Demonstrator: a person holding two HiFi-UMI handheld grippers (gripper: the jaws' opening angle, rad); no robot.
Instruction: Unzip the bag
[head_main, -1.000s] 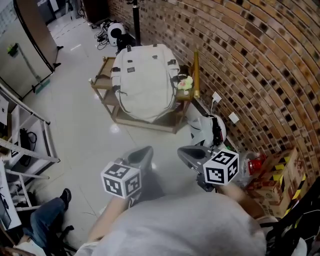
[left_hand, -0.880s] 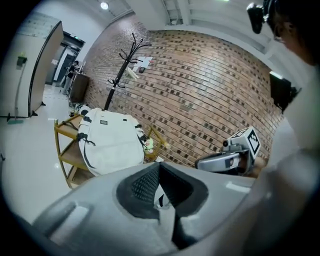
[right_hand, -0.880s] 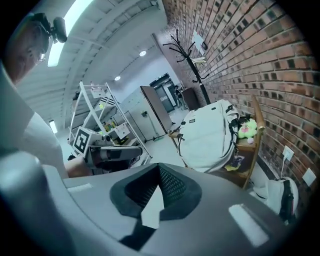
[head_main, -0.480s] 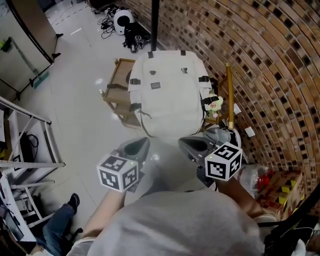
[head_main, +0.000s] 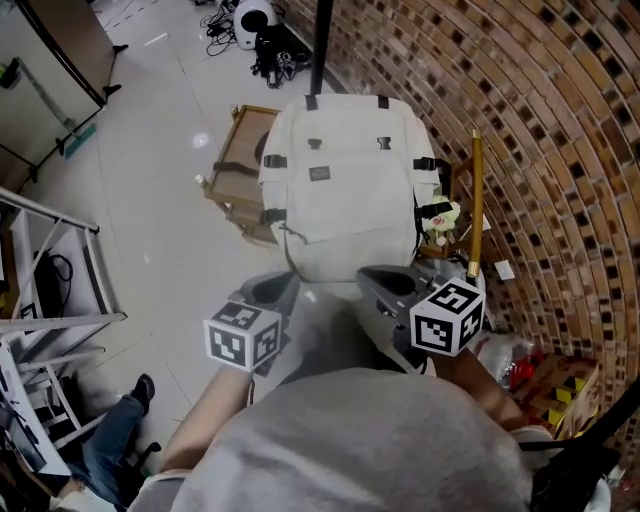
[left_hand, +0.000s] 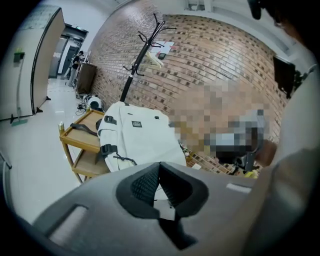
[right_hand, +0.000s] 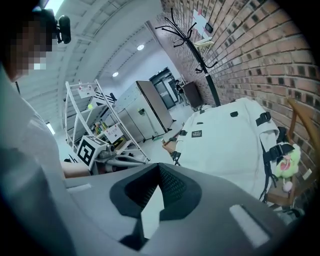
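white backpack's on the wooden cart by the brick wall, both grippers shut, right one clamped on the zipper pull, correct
One thing is wrong: the right gripper is shut on nothing, short of the white backpack, as the right gripper view shows. The backpack does sit on the wooden cart by the brick wall, and the left gripper is shut too.

A wooden cart (head_main: 238, 140) on the pale floor (head_main: 150, 230) — a white backpack (head_main: 345, 190) rests on it.
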